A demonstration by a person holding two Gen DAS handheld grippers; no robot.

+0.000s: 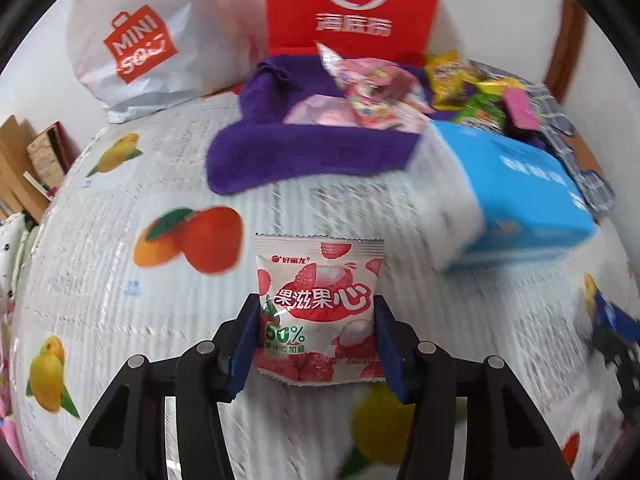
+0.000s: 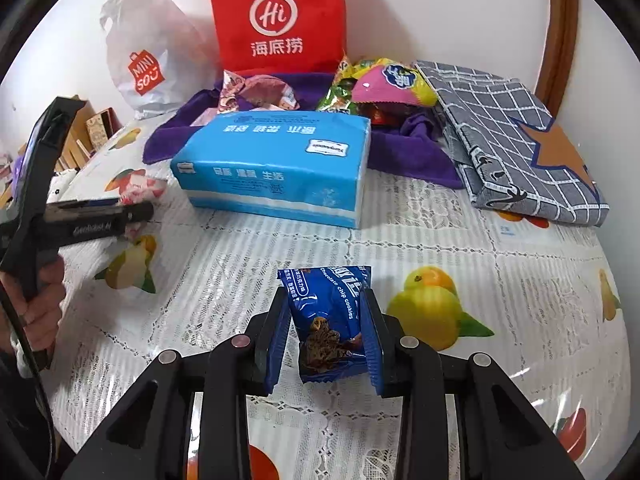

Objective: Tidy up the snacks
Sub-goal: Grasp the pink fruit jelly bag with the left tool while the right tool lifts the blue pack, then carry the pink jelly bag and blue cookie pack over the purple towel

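The left tongs [image 1: 316, 332] pinch a pink-and-white lychee gummy packet [image 1: 318, 312] by its sides, above the fruit-printed tabletop [image 1: 120, 280]. The right tongs [image 2: 330, 332] are pressed onto a blue chocolate chip cookie packet [image 2: 330, 320], also over the tabletop. Farther off lies a blue tissue pack [image 2: 276, 168]; beyond it, a purple towel [image 2: 408, 152] carries a heap of mixed snack packets [image 2: 380, 84]. A grey checked cloth bag [image 2: 520, 140] lies far right. A red paper bag [image 2: 278, 20] and a white shopping bag [image 2: 148, 56] stand against the far wall.
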